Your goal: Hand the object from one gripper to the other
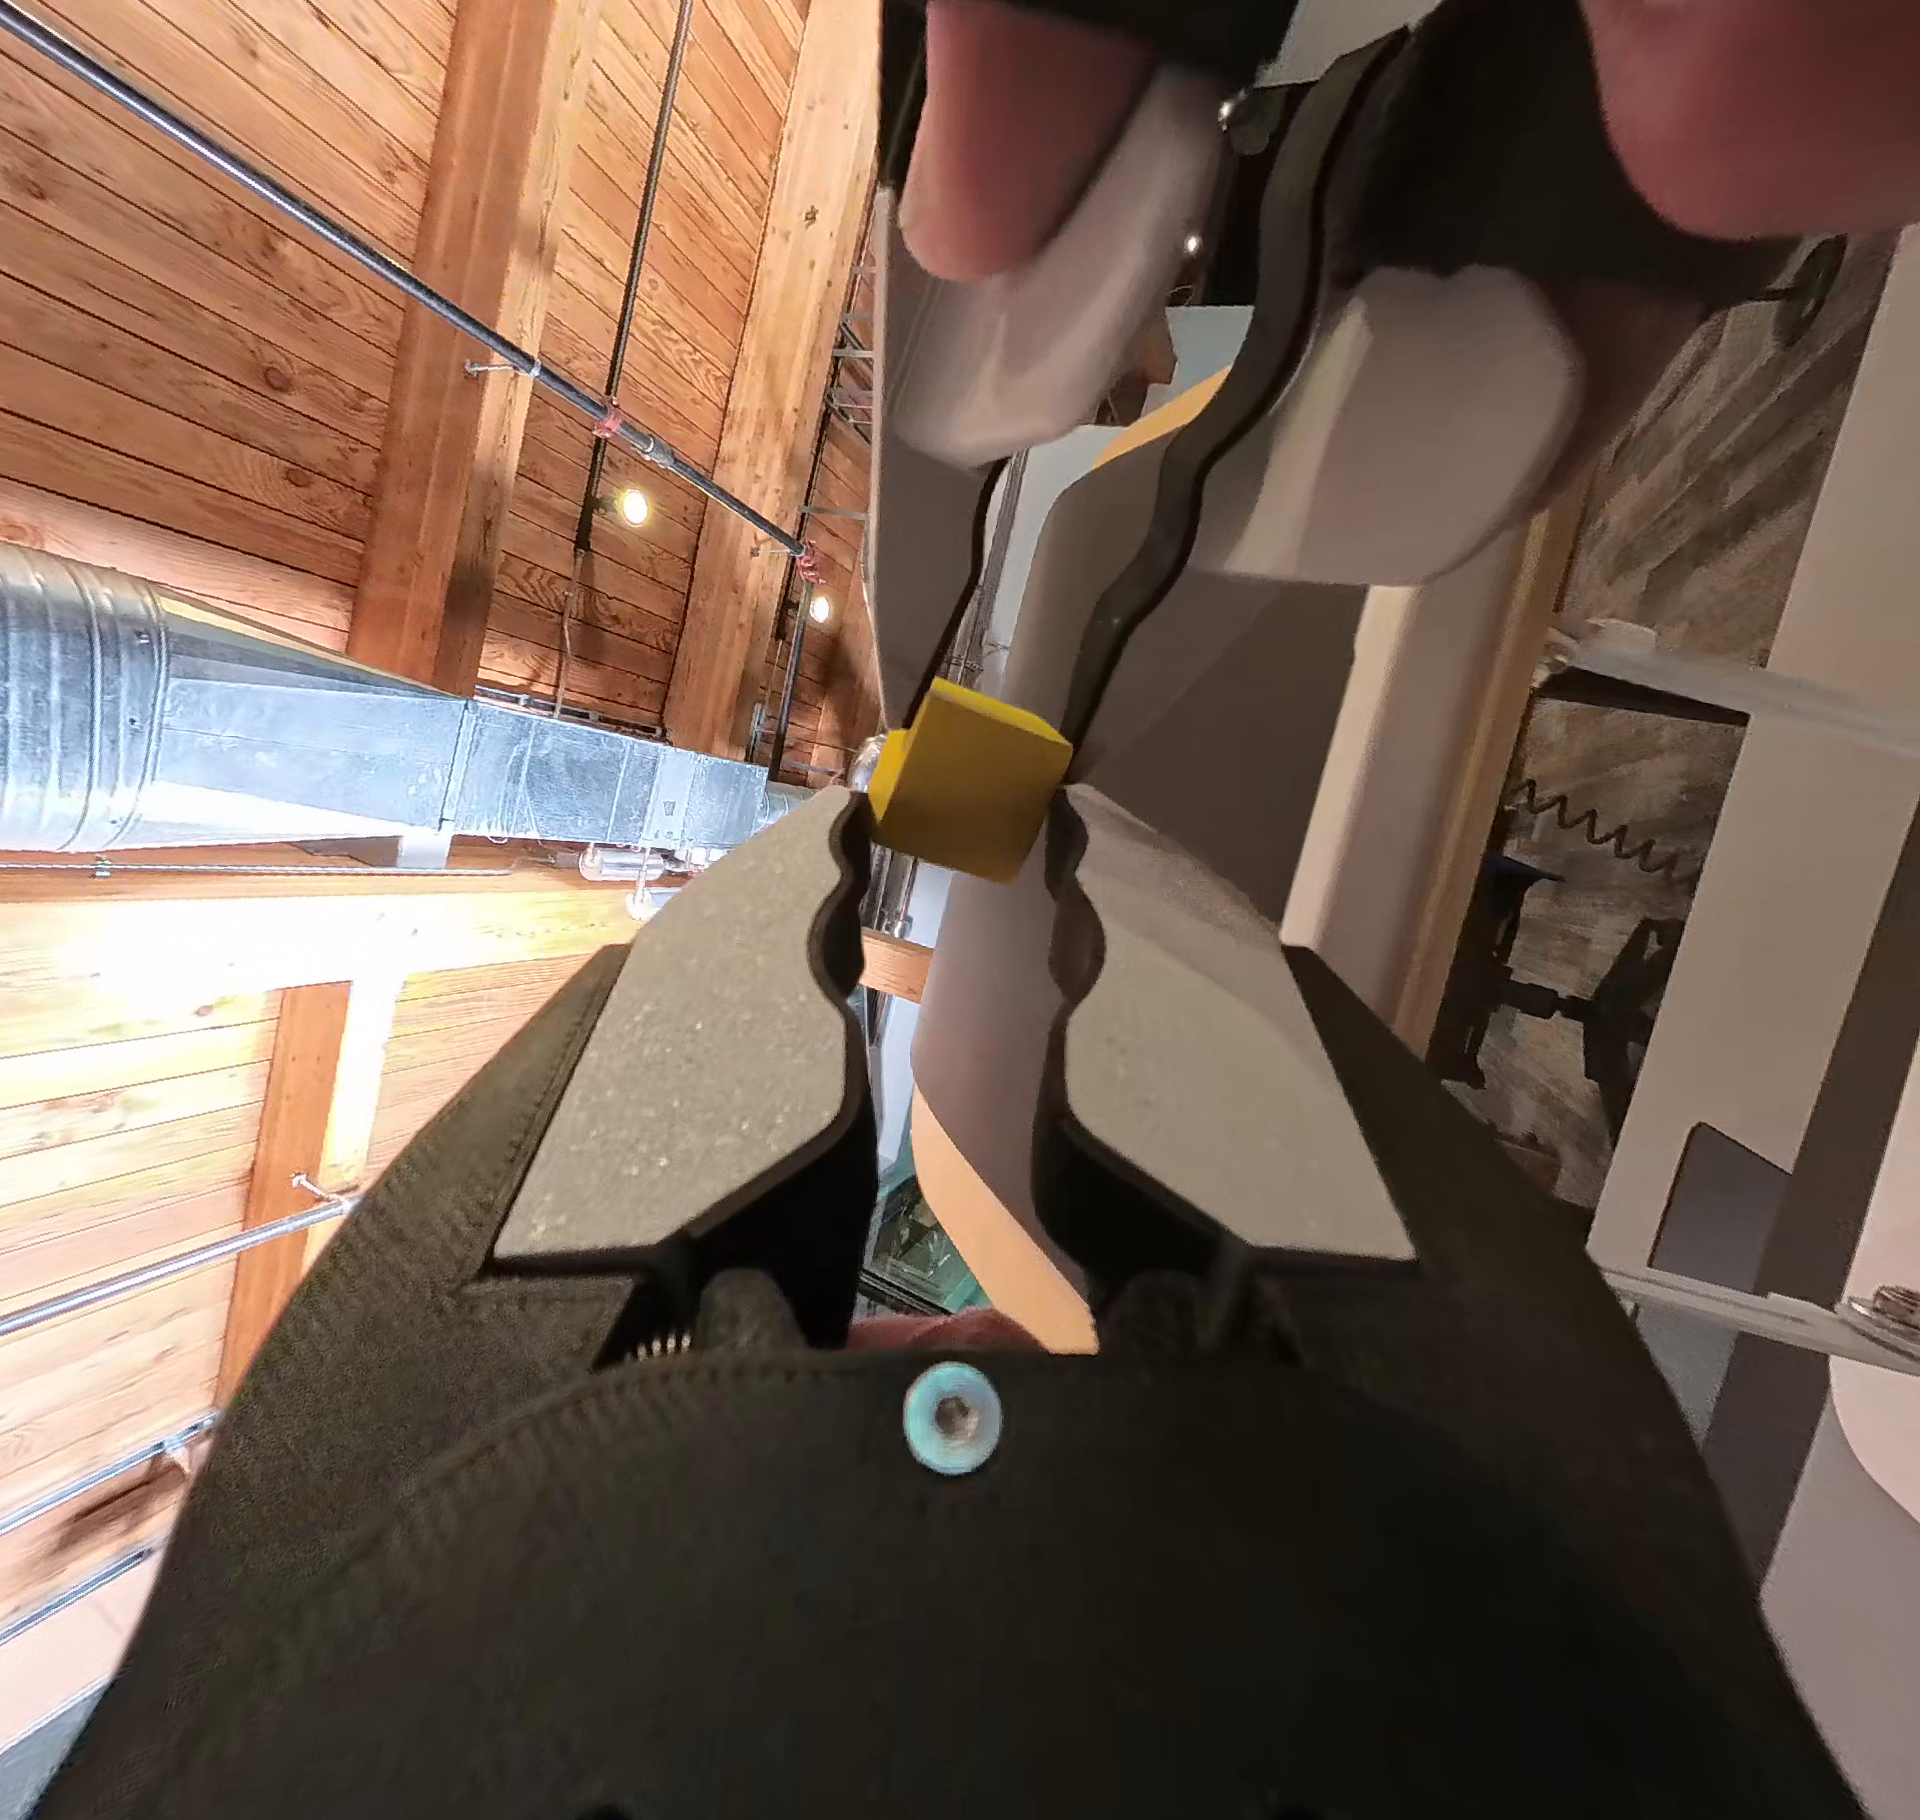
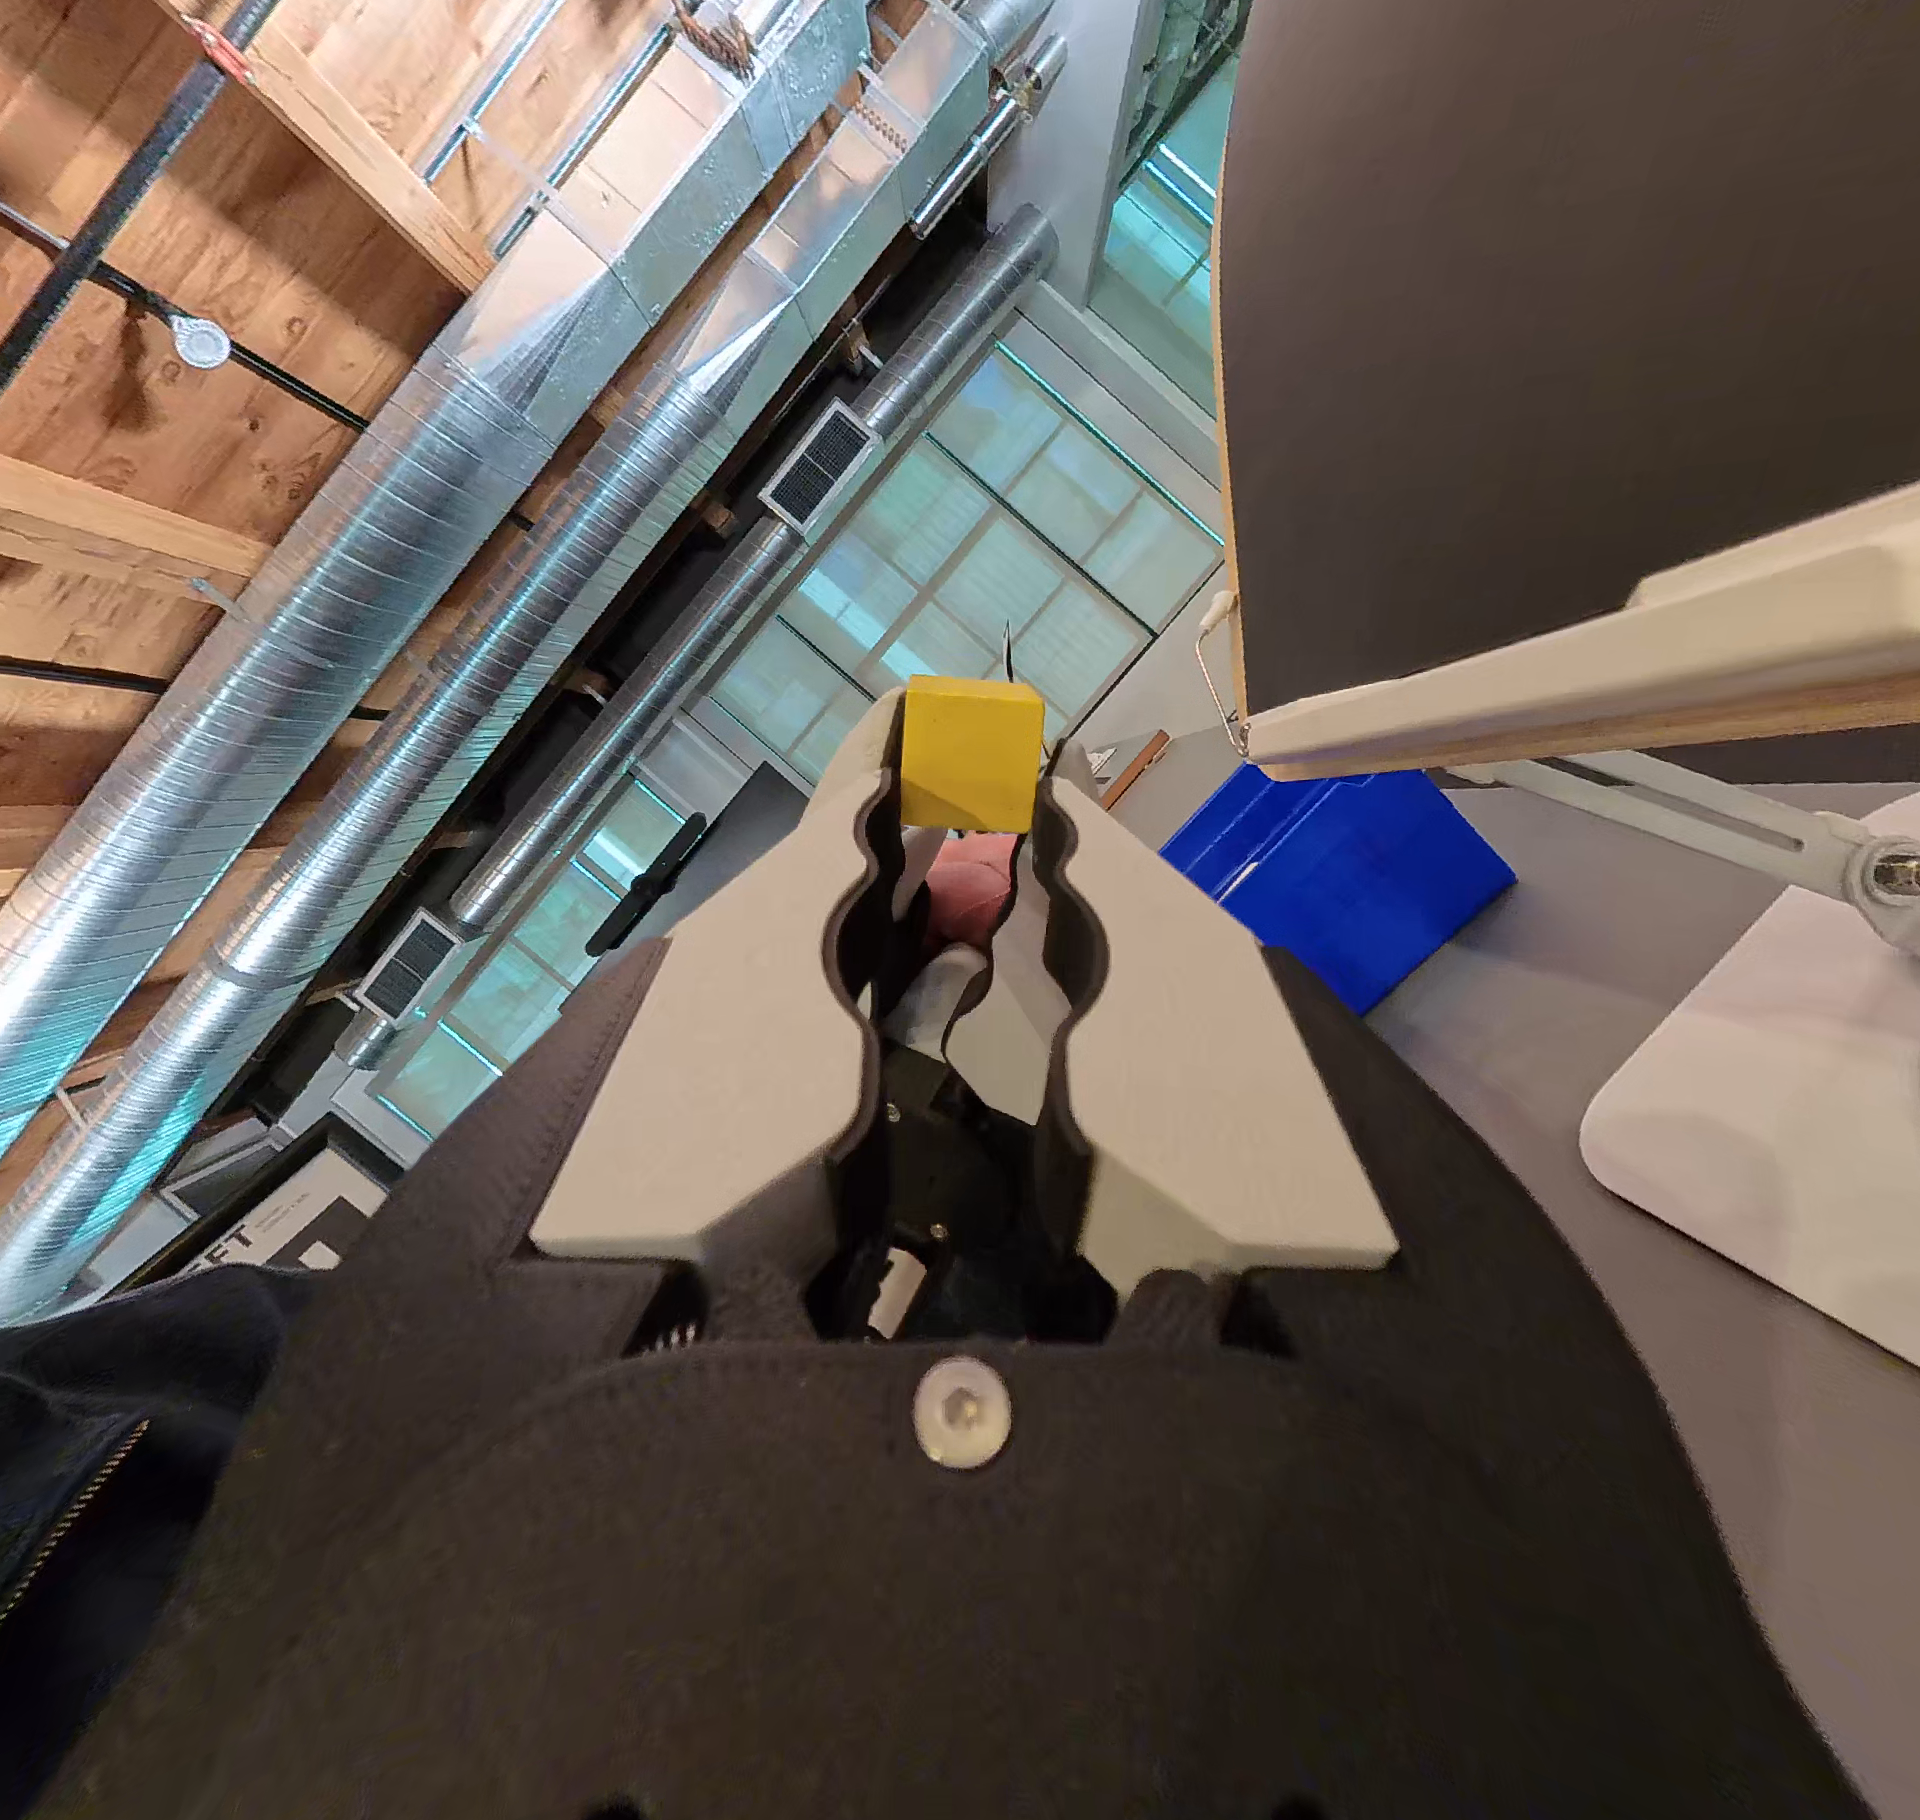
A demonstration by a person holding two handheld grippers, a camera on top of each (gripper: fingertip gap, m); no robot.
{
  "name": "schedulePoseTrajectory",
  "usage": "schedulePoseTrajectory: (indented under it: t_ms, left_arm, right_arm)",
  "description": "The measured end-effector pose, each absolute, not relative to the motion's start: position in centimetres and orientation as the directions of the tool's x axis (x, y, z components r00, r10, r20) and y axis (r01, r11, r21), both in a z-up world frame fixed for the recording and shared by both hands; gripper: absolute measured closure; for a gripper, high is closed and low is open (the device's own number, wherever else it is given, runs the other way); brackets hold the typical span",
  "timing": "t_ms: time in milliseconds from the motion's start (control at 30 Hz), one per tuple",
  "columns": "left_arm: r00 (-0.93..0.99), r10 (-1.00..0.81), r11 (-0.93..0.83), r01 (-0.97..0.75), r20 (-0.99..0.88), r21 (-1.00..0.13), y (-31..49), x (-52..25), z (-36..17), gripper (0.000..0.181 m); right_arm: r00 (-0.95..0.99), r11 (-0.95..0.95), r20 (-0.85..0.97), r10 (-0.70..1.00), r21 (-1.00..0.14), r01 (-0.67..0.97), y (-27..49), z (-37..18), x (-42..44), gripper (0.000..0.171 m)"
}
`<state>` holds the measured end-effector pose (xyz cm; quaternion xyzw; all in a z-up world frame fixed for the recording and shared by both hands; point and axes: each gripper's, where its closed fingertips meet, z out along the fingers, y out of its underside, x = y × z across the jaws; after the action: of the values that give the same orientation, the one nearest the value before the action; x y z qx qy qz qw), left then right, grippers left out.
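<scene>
A: Where is the small yellow wooden cube (image 1: 971,791)?

B: Up in the air, pinched at the tips of both tools. The left tool (image 1: 956,820) and the right tool (image 2: 971,773) meet nose to nose, each clenched on the cube (image 2: 971,754).

A: And the room?

B: Both point upward, at a wooden plank ceiling (image 1: 260,212) with silver ducts (image 2: 436,523); a blue bin (image 2: 1340,887) stands on the grey counter (image 2: 1662,1355) to the right.

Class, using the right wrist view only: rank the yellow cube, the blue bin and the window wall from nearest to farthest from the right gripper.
1. Yellow cube: between the right gripper's fingertips, at centre.
2. Blue bin: to the right, on the grey surface beyond the fingers.
3. Window wall: far background, behind the cube and the ducts.
</scene>
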<state>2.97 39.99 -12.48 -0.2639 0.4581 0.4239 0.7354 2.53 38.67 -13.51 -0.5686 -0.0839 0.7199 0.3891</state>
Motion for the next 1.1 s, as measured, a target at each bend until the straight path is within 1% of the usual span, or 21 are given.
schedulePoseTrajectory:
  t_ms: [133,267,300,400,533,700,833,867,933,1100]
  left_arm:
    - [0.223,0.357,0.503,-0.864,-0.907,-0.015,40.2,2.8,-12.7,0.151]
    - [0.246,0.322,0.515,-0.856,-0.914,-0.049,40.1,2.6,-12.5,0.151]
    - [0.253,0.305,0.521,-0.851,-0.918,-0.061,40.1,2.6,-12.5,0.151]
    - [0.253,0.214,0.547,-0.831,-0.944,-0.098,40.1,2.8,-12.8,0.151]
    - [0.283,0.094,0.577,-0.797,-0.955,-0.179,39.7,2.7,-12.4,0.151]
    - [0.286,-0.041,0.588,-0.768,-0.957,-0.255,39.1,2.8,-11.9,0.152]
    - [0.249,-0.177,0.584,-0.752,-0.952,-0.305,38.3,3.3,-12.6,0.152]
    - [0.241,-0.235,0.573,-0.749,-0.942,-0.334,38.1,3.4,-12.9,0.152]
    - [0.236,-0.283,0.571,-0.738,-0.930,-0.361,37.6,3.4,-13.0,0.152]
    - [0.212,-0.421,0.531,-0.730,-0.882,-0.429,36.8,2.7,-13.8,0.151]
  right_arm:
    - [-0.037,-0.670,-0.738,0.673,-0.588,-0.453,38.6,-13.6,2.4,0.148]
    - [-0.009,-0.631,-0.696,0.718,-0.645,-0.431,38.3,-13.4,2.2,0.147]
    - [0.019,-0.608,-0.677,0.736,-0.673,-0.421,38.4,-13.4,2.2,0.145]
    - [0.083,-0.535,-0.607,0.790,-0.749,-0.390,38.3,-13.0,2.4,0.133]
    - [0.216,-0.373,-0.446,0.868,-0.875,-0.309,38.1,-12.5,2.8,0.129]
    - [0.292,-0.188,-0.257,0.921,-0.951,-0.244,37.2,-10.6,3.6,0.126]
    - [0.325,-0.045,-0.103,0.940,-0.982,-0.182,36.2,-9.3,3.9,0.125]
    - [0.337,-0.010,-0.064,0.939,-0.987,-0.158,36.0,-9.2,4.0,0.125]
    - [0.365,0.056,0.016,0.931,-0.993,-0.100,35.8,-9.1,4.0,0.125]
    - [0.401,0.259,0.257,0.879,-0.965,0.050,35.0,-9.3,3.5,0.123]
